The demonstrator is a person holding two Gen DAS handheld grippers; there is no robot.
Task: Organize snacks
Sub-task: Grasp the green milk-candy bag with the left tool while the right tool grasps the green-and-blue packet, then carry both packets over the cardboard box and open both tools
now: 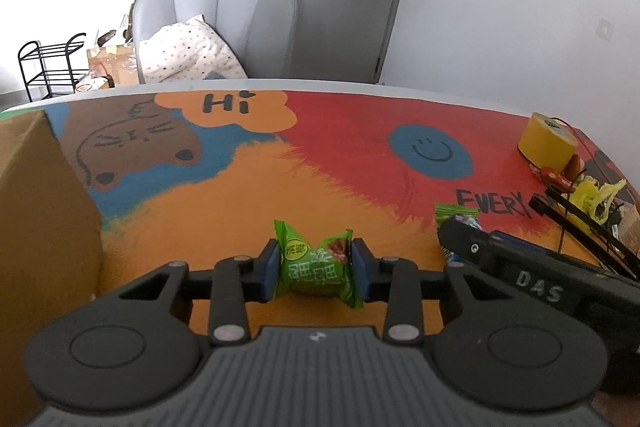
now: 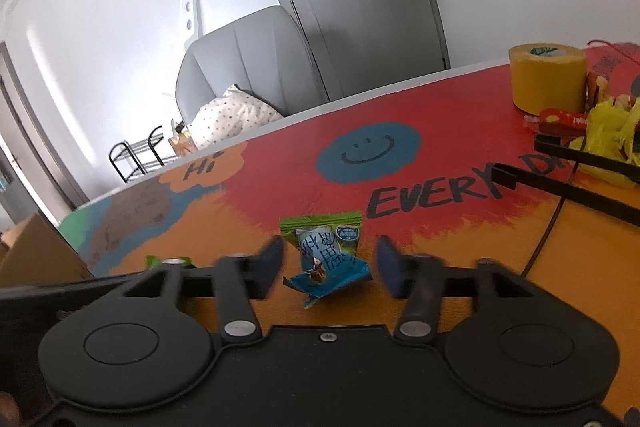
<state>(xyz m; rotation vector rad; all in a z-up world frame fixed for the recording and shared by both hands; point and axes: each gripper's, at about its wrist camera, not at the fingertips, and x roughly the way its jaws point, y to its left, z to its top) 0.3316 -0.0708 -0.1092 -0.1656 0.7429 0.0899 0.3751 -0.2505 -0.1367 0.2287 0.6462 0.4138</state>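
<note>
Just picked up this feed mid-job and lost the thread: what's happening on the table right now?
Snack sorting on the painted table. The left gripper is shut on a green snack packet, its blue pads pressing both sides. The right gripper is open around a blue-and-green snack packet lying on the table, not yet gripped. A cardboard box stands at the left. A yellow tape roll, black tongs and more wrappers sit at the far right.

— What does the left gripper look like?
— Matte black linkage arms, silver rivets, blue pads, and a ribbed grey housing.
— And the right gripper?
— The same build: dark blue pads, round black discs on each side, white "DAS" lettering along its flank.
</note>
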